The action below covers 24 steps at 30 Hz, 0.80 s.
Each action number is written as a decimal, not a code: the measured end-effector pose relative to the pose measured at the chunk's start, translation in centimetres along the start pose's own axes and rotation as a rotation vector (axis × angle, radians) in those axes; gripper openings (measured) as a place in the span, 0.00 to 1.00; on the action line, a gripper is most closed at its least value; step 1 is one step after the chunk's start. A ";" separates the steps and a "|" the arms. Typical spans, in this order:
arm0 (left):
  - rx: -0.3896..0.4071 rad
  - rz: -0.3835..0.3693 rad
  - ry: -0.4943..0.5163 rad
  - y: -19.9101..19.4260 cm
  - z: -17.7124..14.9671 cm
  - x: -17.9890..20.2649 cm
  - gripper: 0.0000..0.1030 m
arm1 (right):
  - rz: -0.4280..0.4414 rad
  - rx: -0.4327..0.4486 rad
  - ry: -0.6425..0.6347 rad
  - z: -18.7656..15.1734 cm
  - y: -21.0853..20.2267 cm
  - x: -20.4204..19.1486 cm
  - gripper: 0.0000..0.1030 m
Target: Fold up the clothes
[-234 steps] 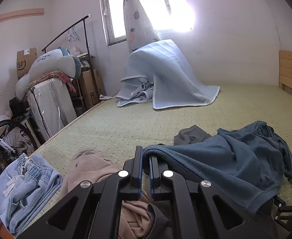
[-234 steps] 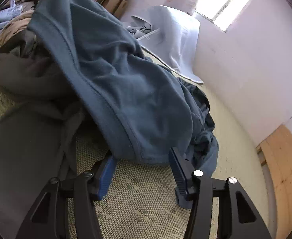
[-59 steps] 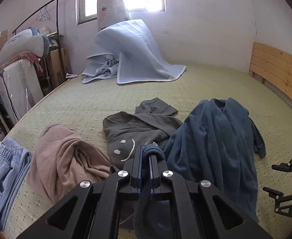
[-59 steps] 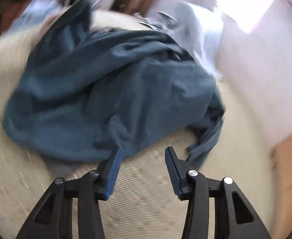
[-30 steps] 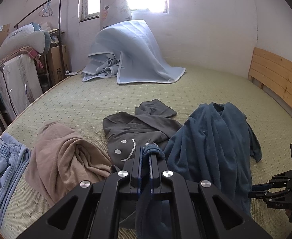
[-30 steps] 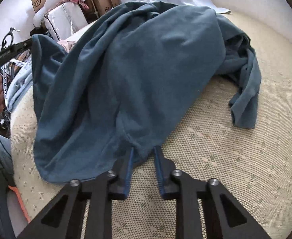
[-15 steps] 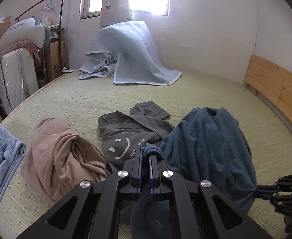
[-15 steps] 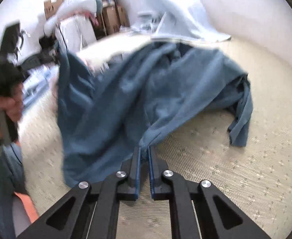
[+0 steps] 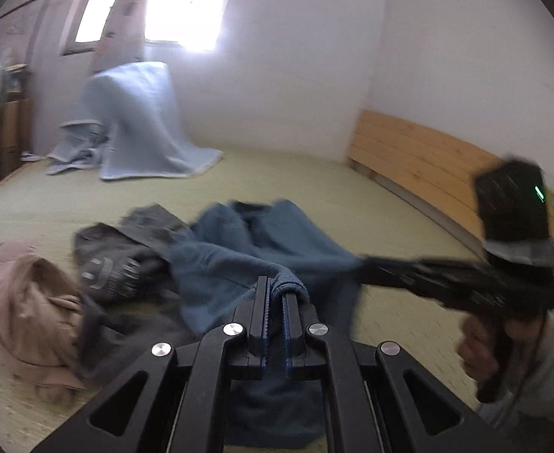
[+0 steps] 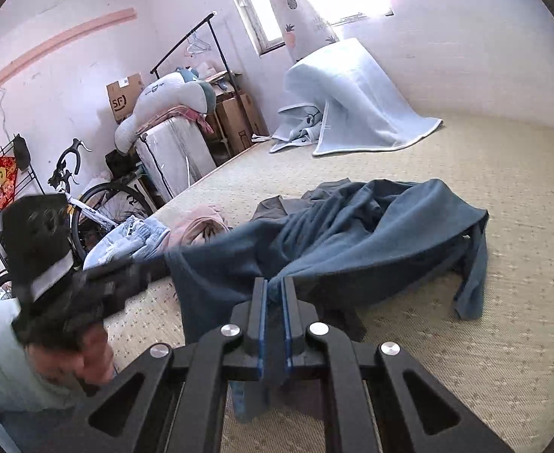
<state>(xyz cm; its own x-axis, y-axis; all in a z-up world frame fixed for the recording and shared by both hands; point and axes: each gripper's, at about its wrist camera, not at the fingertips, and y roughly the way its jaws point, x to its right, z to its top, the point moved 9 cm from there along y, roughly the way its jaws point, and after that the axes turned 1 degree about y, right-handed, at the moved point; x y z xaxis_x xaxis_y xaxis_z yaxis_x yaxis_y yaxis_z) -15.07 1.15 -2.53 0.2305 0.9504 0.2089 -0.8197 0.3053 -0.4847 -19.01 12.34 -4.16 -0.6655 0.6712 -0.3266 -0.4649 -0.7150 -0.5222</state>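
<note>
We hold the blue garment (image 10: 352, 234) by its near edge with both tools. The left gripper (image 9: 275, 294) is clamped on a rolled fold of the hem, cloth bunched between the blue pads at 12 o'clock from the camera. The right gripper (image 10: 275, 294) has just closed its jaws and is pinching another stretch of the same edge, with fabric between its pads. From the left wrist view the right tool reaches in from 3 o'clock, gripped by a hand (image 9: 480, 351); that frame is smeared, so we can only say it seems to meet the cloth at its tip.

The rest of the garment trails away toward 12 and 1 o'clock across the woven mat (image 10: 484, 173), partly lifted, one sleeve drooping to the mat at 3 o'clock in the right wrist view. At 10 o'clock it lies over a grey hoodie (image 9: 111, 260) (a smiley print shows on it), and a pink garment (image 9: 24, 309) sits just beside that at 9 o'clock. Pale blue jeans (image 10: 126, 238) lie near the mat's left edge.

Open mat stretches to 1 and 3 o'clock, as far as the wooden headboard (image 9: 420, 162). A light blue blanket (image 10: 352, 102) is heaped at 12 o'clock by the far wall. Beyond the mat's left edge stand a bicycle (image 10: 92, 196) and cardboard boxes (image 10: 235, 117).
</note>
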 end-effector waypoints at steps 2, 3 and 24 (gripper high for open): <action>-0.027 -0.007 0.022 0.8 -0.8 1.0 0.05 | 0.015 -0.009 0.007 -0.2 0.5 -0.1 0.05; -0.034 -0.006 0.029 1.2 -1.0 1.4 0.05 | 0.021 -0.015 0.006 -0.2 0.8 -0.3 0.05; -0.110 0.100 0.090 5.9 -4.3 2.9 0.06 | 0.041 -0.115 0.017 -1.6 5.4 2.1 0.05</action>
<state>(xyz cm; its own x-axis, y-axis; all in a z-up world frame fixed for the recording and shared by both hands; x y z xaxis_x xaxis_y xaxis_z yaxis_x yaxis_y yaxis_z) -16.96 6.00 -8.46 0.2010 0.9763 0.0802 -0.7795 0.2090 -0.5906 -21.95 10.26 -8.95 -0.6719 0.6461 -0.3621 -0.3668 -0.7150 -0.5952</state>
